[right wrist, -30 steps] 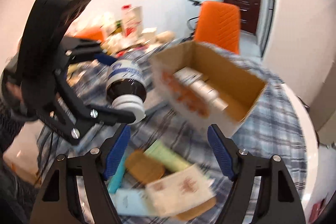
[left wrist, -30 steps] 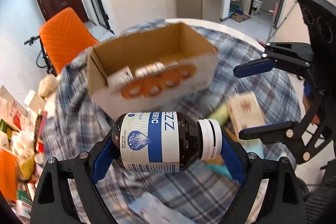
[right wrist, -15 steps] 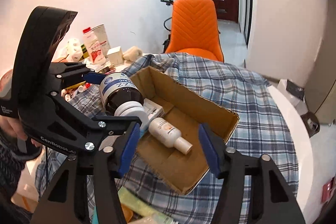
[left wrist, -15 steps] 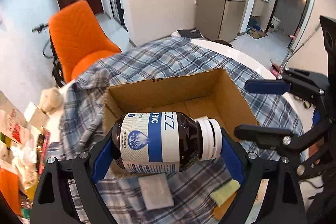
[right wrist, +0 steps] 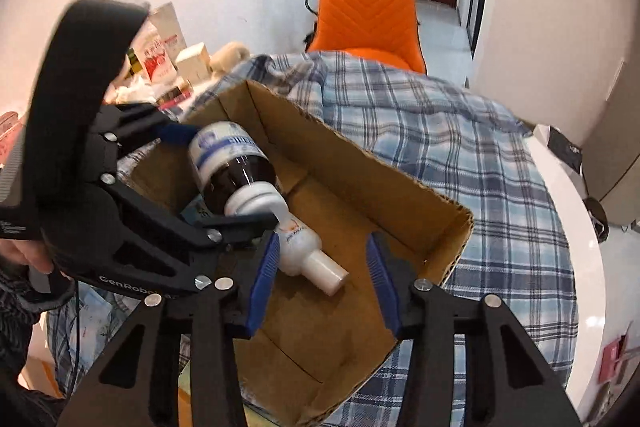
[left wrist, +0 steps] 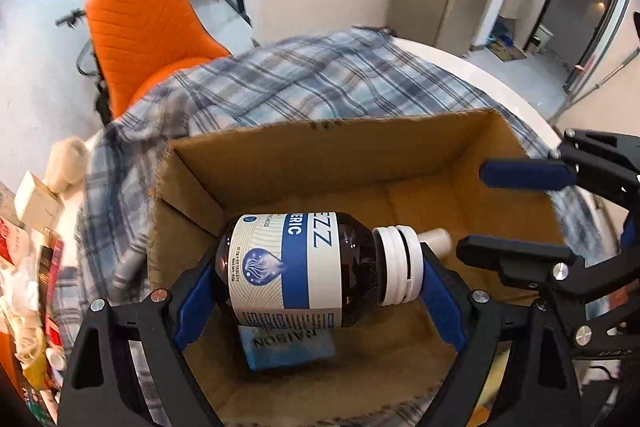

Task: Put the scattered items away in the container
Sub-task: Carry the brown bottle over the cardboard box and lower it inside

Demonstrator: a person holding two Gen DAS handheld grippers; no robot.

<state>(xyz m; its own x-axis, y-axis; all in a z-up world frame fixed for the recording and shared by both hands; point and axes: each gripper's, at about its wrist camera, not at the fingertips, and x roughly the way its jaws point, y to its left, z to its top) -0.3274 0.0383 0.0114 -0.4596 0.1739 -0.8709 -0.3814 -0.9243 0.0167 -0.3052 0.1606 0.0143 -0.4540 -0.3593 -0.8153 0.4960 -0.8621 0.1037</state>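
My left tongs (left wrist: 318, 269) pinch a dark brown glass bottle with white screw cap and blue-and-white label (left wrist: 308, 269), one blue pad on its base, the other on its cap. Bottle lies horizontal, cap toward my right, held over the open brown cardboard box (left wrist: 400, 143); whether it touches anything beneath, cannot tell.

Inside the box: a small white plastic bottle with white cap (right wrist: 306, 251) lying on its side on the floor of the box, and a pale blue flat packet with dark lettering (left wrist: 288, 345) directly under the held bottle in the left wrist view.

My right tongs (right wrist: 322, 277) spread apart, nothing between the blue pads; they hover over the near right part of the box, just beside the left tongs.

Box sits on a blue-and-white plaid cloth (right wrist: 460, 147) covering a white round table (right wrist: 576, 227). Orange padded chair (right wrist: 370, 3) beyond the table. Assorted cartons and packets (right wrist: 168, 55) crowd the table edge left of the box
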